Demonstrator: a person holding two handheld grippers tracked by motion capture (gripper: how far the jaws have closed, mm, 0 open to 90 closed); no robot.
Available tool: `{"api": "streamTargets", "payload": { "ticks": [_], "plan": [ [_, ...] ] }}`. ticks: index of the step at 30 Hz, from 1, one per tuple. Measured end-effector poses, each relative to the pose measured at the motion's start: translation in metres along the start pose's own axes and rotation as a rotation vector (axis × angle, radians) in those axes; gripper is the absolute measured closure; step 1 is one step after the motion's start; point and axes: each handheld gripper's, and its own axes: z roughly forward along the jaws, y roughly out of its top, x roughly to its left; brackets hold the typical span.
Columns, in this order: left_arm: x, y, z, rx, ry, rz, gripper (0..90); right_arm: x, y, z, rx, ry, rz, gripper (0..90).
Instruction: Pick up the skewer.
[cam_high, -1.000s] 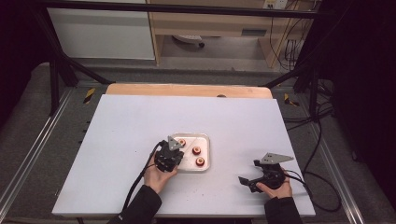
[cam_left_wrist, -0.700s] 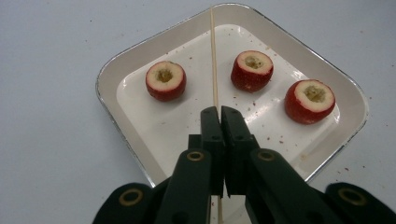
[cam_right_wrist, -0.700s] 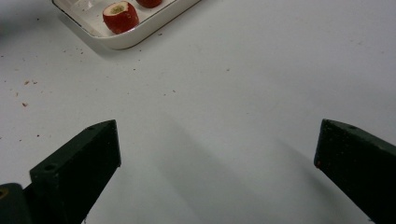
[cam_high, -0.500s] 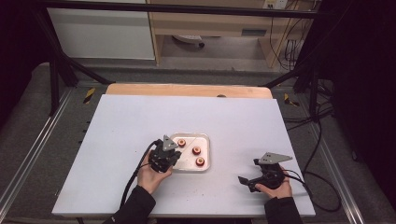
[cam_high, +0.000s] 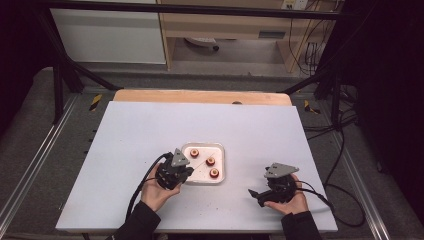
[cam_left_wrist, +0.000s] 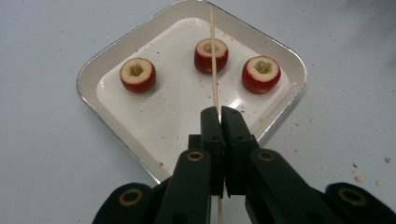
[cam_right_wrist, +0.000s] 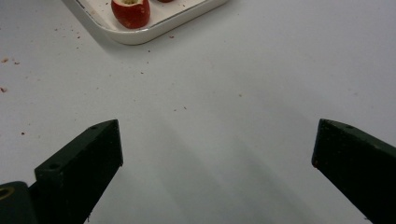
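Lying white and crumb-speckled, table (cam_high: 150, 135) bears a tray (cam_high: 220, 148).

Skewer (cam_left_wrist: 214, 60) tip — cut off by the frame's top edge.

Red-skinned, pale-centred fruit pieces (cam_left_wrist: 211, 55), white silver-rimmed tray (cam_left_wrist: 187, 9), black tongs (cam_left_wrist: 219, 116), pale skewer (cam_left_wrist: 212, 51)

**Around the white surface**

The white surface (cam_high: 150, 135) carries scattered reddish crumbs (cam_left_wrist: 357, 172) near its front edge. A wooden board (cam_high: 200, 96) runs along its far edge. Beyond that stand a white cabinet (cam_high: 110, 35) and a wooden shelf unit (cam_high: 225, 25). Black cables (cam_high: 340, 125) trail over the grey floor (cam_high: 30, 145) past the right edge.
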Motion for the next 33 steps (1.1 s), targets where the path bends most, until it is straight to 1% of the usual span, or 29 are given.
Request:
{"api": "streamTargets", "payload": {
  "ticks": [2, 4, 5, 6, 8, 9, 10, 11, 12, 15, 16, 19, 20, 21, 22, 23, 24, 25, 26, 27, 28, 31, 33],
  "plan": [
    [-0.001, 0.001, -0.001, 0.0, -0.008, 0.012, 88.5, 0.004, 0.004, 0.0, 0.008, -0.006, -0.03, 2.8],
    [-0.003, 0.002, -0.001, 0.002, -0.018, 0.022, 88.5, 0.009, 0.009, 0.001, 0.014, -0.014, -0.073, 3.2],
    [-0.004, 0.003, -0.002, 0.005, -0.023, 0.029, 88.5, 0.009, 0.009, 0.001, 0.014, -0.014, -0.073, 3.2],
    [-0.006, 0.004, -0.001, 0.007, -0.026, 0.034, 88.5, 0.014, 0.014, 0.002, 0.022, -0.024, -0.118, 3.9],
    [-0.008, 0.006, -0.001, 0.014, -0.032, 0.048, 88.5, 0.018, 0.019, 0.003, 0.034, -0.034, -0.155, 4.5],
    [-0.009, 0.007, -0.001, 0.016, -0.035, 0.054, 88.5, 0.018, 0.019, 0.003, 0.034, -0.034, -0.155, 4.5],
    [-0.01, 0.009, 0.0, 0.019, -0.04, 0.058, 88.4, 0.02, 0.021, 0.004, 0.036, -0.04, -0.176, 4.9],
    [-0.011, 0.01, 0.0, 0.022, -0.042, 0.063, 88.5, 0.023, 0.025, 0.005, 0.041, -0.041, -0.22, 5.5],
    [-0.013, 0.012, 0.0, 0.026, -0.046, 0.072, 88.5, 0.026, 0.028, 0.006, 0.047, -0.047, -0.247, 5.9],
    [-0.017, 0.016, 0.002, 0.028, -0.054, 0.084, 88.5, 0.031, 0.033, 0.007, 0.053, -0.059, -0.292, 7.1],
    [-0.018, 0.018, 0.003, 0.03, -0.06, 0.09, 88.5, 0.032, 0.035, 0.007, 0.054, -0.067, -0.313, 7.7],
    [-0.023, 0.022, 0.005, 0.034, -0.067, 0.108, 88.4, 0.035, 0.039, 0.007, 0.065, -0.082, -0.352, 8.6],
    [-0.024, 0.023, 0.005, 0.038, -0.072, 0.113, 88.4, 0.035, 0.039, 0.007, 0.065, -0.082, -0.352, 9.1],
    [-0.026, 0.025, 0.006, 0.042, -0.074, 0.121, 88.5, 0.037, 0.041, 0.007, 0.067, -0.092, -0.382, 10.4],
    [-0.027, 0.026, 0.006, 0.044, -0.077, 0.127, 88.5, 0.038, 0.042, 0.006, 0.066, -0.094, -0.397, 10.9],
    [-0.029, 0.028, 0.007, 0.044, -0.081, 0.131, 88.5, 0.039, 0.043, 0.006, 0.066, -0.097, -0.408, 11.7],
    [-0.03, 0.029, 0.007, 0.047, -0.083, 0.138, 88.5, 0.039, 0.043, 0.006, 0.066, -0.097, -0.408, 11.7],
    [-0.032, 0.031, 0.008, 0.047, -0.084, 0.142, 88.5, 0.04, 0.044, 0.006, 0.061, -0.099, -0.442, 14.3],
    [-0.033, 0.032, 0.008, 0.046, -0.087, 0.142, 88.5, 0.04, 0.045, 0.006, 0.063, -0.099, -0.455, 15.6],
    [-0.034, 0.034, 0.009, 0.048, -0.091, 0.149, 88.5, 0.04, 0.045, 0.006, 0.063, -0.099, -0.455, 15.6],
    [-0.036, 0.036, 0.009, 0.051, -0.093, 0.159, 88.5, 0.043, 0.046, 0.006, 0.058, -0.102, -0.496, 18.3],
    [-0.042, 0.04, 0.012, 0.057, -0.096, 0.174, 88.5, 0.045, 0.048, 0.007, 0.06, -0.098, -0.552, 21.8],
    [-0.044, 0.041, 0.014, 0.063, -0.101, 0.184, 88.4, 0.046, 0.049, 0.007, 0.054, -0.096, -0.58, 24.5]
  ]
}}
